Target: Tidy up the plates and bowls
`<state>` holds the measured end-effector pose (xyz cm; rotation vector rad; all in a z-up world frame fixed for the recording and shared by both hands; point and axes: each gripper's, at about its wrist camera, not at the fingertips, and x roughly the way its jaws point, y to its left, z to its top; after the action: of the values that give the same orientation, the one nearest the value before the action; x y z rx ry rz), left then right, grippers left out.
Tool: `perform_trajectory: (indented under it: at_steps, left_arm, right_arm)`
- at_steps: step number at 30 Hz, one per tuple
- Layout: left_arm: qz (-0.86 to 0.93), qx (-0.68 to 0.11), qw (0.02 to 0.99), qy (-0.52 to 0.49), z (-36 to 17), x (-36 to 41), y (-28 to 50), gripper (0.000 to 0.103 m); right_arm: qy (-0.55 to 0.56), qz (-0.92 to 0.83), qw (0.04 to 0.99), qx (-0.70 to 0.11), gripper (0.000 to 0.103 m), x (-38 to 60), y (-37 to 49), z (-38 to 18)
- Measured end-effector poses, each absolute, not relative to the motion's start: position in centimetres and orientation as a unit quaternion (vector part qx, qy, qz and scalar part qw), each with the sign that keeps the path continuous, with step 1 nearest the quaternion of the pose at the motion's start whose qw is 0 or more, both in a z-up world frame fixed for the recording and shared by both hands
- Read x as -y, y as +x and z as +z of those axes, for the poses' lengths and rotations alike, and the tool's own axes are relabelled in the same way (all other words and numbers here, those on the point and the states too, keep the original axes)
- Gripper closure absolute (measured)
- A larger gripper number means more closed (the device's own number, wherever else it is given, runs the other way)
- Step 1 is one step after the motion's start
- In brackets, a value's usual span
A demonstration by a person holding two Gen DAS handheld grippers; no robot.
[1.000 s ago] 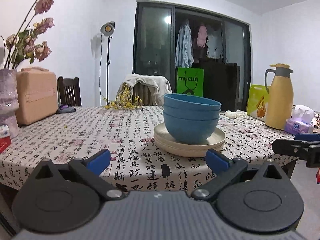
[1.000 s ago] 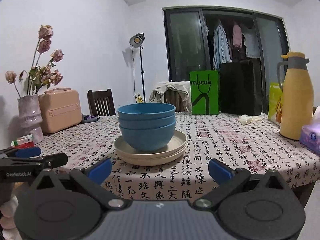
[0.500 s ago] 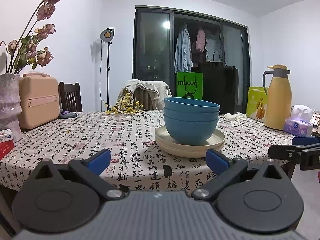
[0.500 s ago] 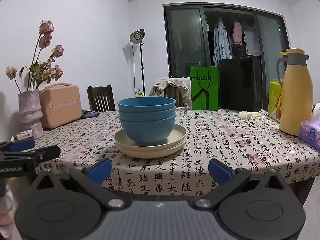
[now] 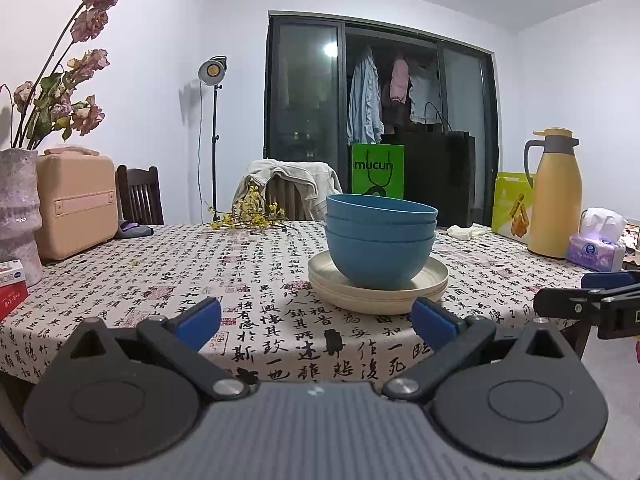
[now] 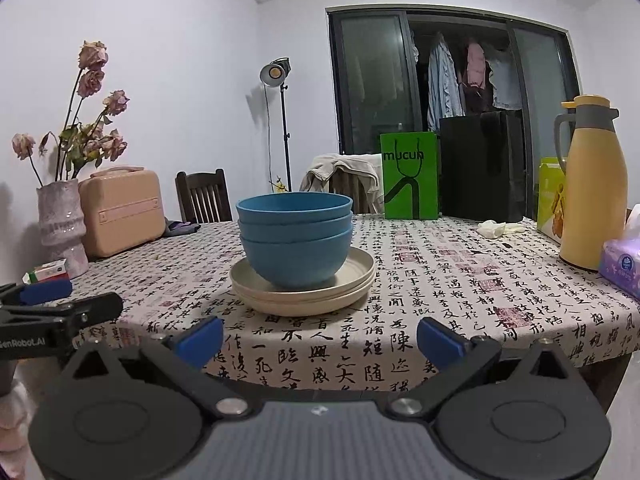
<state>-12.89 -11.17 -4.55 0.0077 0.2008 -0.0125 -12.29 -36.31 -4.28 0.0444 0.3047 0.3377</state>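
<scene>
Three nested blue bowls (image 5: 380, 240) (image 6: 295, 240) stand on a short stack of cream plates (image 5: 378, 288) (image 6: 304, 292) near the front of a table covered in a calligraphy-print cloth (image 5: 256, 280) (image 6: 440, 280). My left gripper (image 5: 316, 322) hangs open before the table's front edge, short of the stack, with nothing between its blue pads. My right gripper (image 6: 320, 338) is also open and empty, at the same edge. Each gripper shows at the side of the other's view: the right gripper (image 5: 592, 300) and the left gripper (image 6: 48, 300).
A yellow thermos jug (image 5: 554, 196) (image 6: 592, 192), a tissue pack (image 5: 596, 248) and a green box (image 5: 512, 208) stand at the right. A vase of dried roses (image 5: 18, 208) (image 6: 62, 224), a tan case (image 5: 76, 204) and small red boxes (image 5: 12, 288) stand at the left. Chairs and a green bag (image 5: 378, 174) stand behind.
Both grippers have sunk slightly and drawn back a little from the table, so the stack sits higher in view. Nothing on the table has moved.
</scene>
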Motion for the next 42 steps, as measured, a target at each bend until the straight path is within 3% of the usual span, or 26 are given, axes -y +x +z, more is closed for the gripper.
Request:
perform_trajectory:
  at_steps: [42]
  left_arm:
    - [-0.019, -0.096, 0.995, 0.006, -4.59, 11.17, -13.29, 0.0]
  right_arm:
    - [0.02, 0.173, 0.973, -0.149, 0.0, 35.81, -12.44, -3.98]
